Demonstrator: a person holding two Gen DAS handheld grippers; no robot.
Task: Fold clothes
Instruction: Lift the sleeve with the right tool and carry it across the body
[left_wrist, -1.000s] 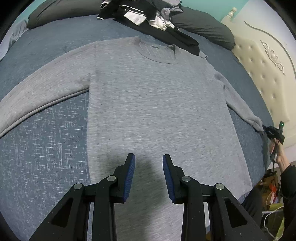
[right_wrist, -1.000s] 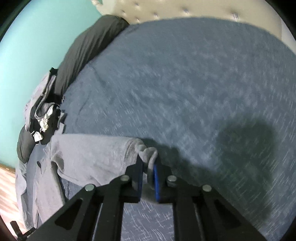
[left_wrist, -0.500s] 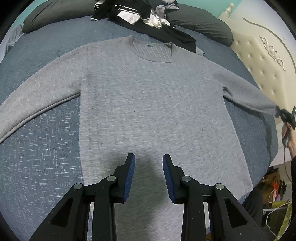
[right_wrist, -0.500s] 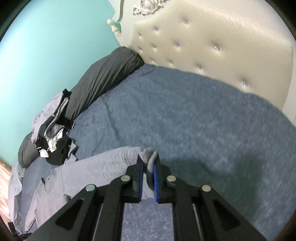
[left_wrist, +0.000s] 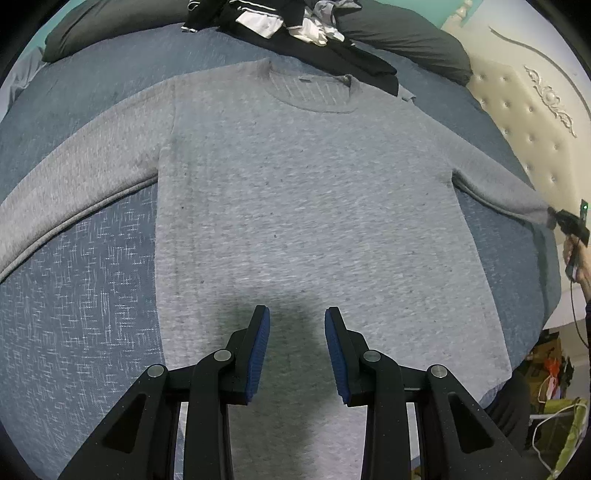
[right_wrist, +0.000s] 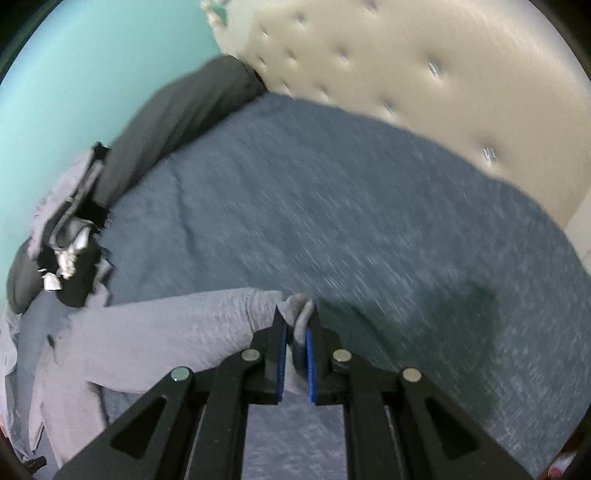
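Lying face up and spread flat across the middle of the left wrist frame: grey sweater (left_wrist: 306, 206), collar toward the top of the frame, hem toward the bottom, on a blue bed cover (left_wrist: 77, 295). Stretching out to the left edge along the cover: one sleeve (left_wrist: 74, 184). Running out to the right edge: the other sleeve (left_wrist: 506, 192), pulled taut with its cuff clamped in the right gripper (left_wrist: 569, 227), held by a hand (left_wrist: 581, 266) at the far right edge. Hovering low over the hem at bottom centre: left gripper (left_wrist: 297, 325), jaws apart with nothing between the blue pads (left_wrist: 258, 350), dark shadow cast on the knit just beneath.

Seen in the right wrist frame at lower centre: right gripper (right_wrist: 295, 325) with jaws together on the bunched grey cuff (right_wrist: 295, 308), sleeve trailing off toward the lower left where the rest of the sweater (right_wrist: 74, 387) lies. Motion blur over most of this frame.

Beyond the collar, at top centre of the left wrist frame: heap of black and white clothes (left_wrist: 295, 26) resting against dark grey pillows (left_wrist: 402, 40). At upper right: cream tufted headboard (left_wrist: 524, 110). Behind the pillows, upper left of the right wrist frame: teal wall (right_wrist: 92, 66). At lower right of the left wrist frame, off the bed: assorted clutter, too small to make out.
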